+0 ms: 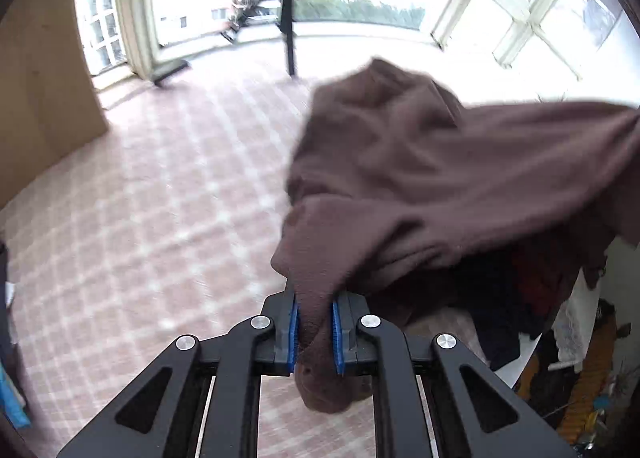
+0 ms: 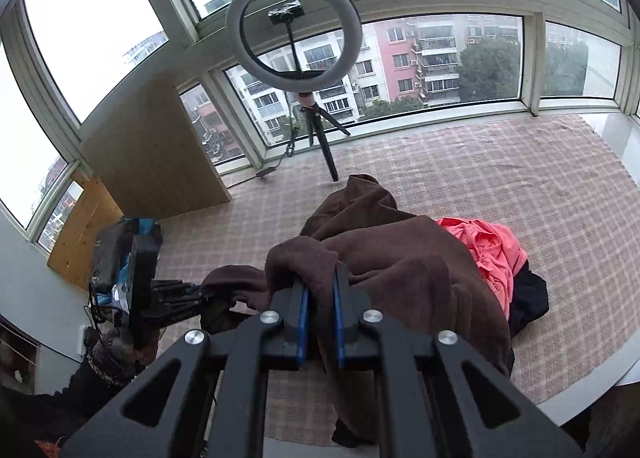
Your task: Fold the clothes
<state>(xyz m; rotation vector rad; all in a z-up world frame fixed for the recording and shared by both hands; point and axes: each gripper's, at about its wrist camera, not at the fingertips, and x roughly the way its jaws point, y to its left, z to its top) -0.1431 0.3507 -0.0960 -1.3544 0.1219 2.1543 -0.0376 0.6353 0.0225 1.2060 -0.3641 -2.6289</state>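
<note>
A brown fleece garment [image 1: 420, 178] hangs bunched between both grippers above the checked cloth [image 1: 160, 198]. My left gripper [image 1: 314, 302] is shut on one edge of it, the fabric pinched between the blue pads. My right gripper [image 2: 321, 278] is shut on another edge of the same brown garment [image 2: 400, 270], which drapes to the right and down over the gripper. The left gripper [image 2: 176, 298] shows at the left in the right wrist view, with brown fabric at its tip.
A coral pink garment [image 2: 492, 246] lies on a black one [image 2: 528, 298] on the checked cloth [image 2: 500, 170]. A ring light on a tripod [image 2: 294, 26] stands by the windows. A wooden board [image 2: 152, 162] leans at the left. Clutter sits off the table's right edge [image 1: 580, 378].
</note>
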